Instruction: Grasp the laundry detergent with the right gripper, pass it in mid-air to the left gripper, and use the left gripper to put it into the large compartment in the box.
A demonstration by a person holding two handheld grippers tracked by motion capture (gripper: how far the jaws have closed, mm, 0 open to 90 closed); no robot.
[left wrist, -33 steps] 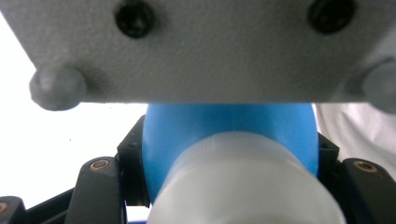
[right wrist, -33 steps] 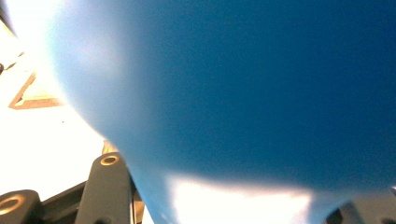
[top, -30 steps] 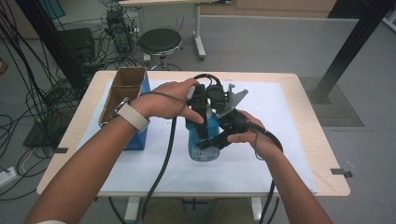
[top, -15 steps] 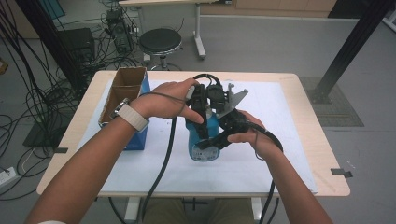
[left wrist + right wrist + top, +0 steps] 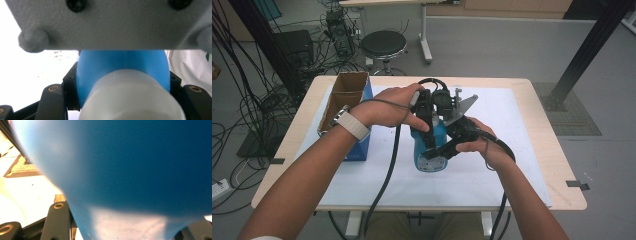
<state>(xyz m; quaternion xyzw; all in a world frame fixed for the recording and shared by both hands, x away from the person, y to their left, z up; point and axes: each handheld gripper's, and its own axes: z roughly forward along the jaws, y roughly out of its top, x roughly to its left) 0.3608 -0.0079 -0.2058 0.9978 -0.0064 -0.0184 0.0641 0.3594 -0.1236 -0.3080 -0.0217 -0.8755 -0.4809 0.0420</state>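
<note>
A blue bottle (image 5: 432, 152) with a white cap (image 5: 130, 100) stands upright on the white sheet in the middle of the table. My left gripper (image 5: 428, 131) comes down over its top, jaws on either side of the blue shoulder (image 5: 120, 65), and is shut on it. My right gripper (image 5: 441, 150) reaches in from the right and is shut on the bottle's body (image 5: 130, 165), which bulges between its jaws. In the left gripper view, the right gripper's grey three-cornered plate (image 5: 107, 22) hangs just above the bottle.
An open cardboard box (image 5: 343, 95) with a blue side stands at the table's left, near my left wrist. The white sheet (image 5: 517, 150) covers most of the wooden table (image 5: 557, 160). A round stool (image 5: 383, 45) and tangled cables (image 5: 257, 110) lie beyond.
</note>
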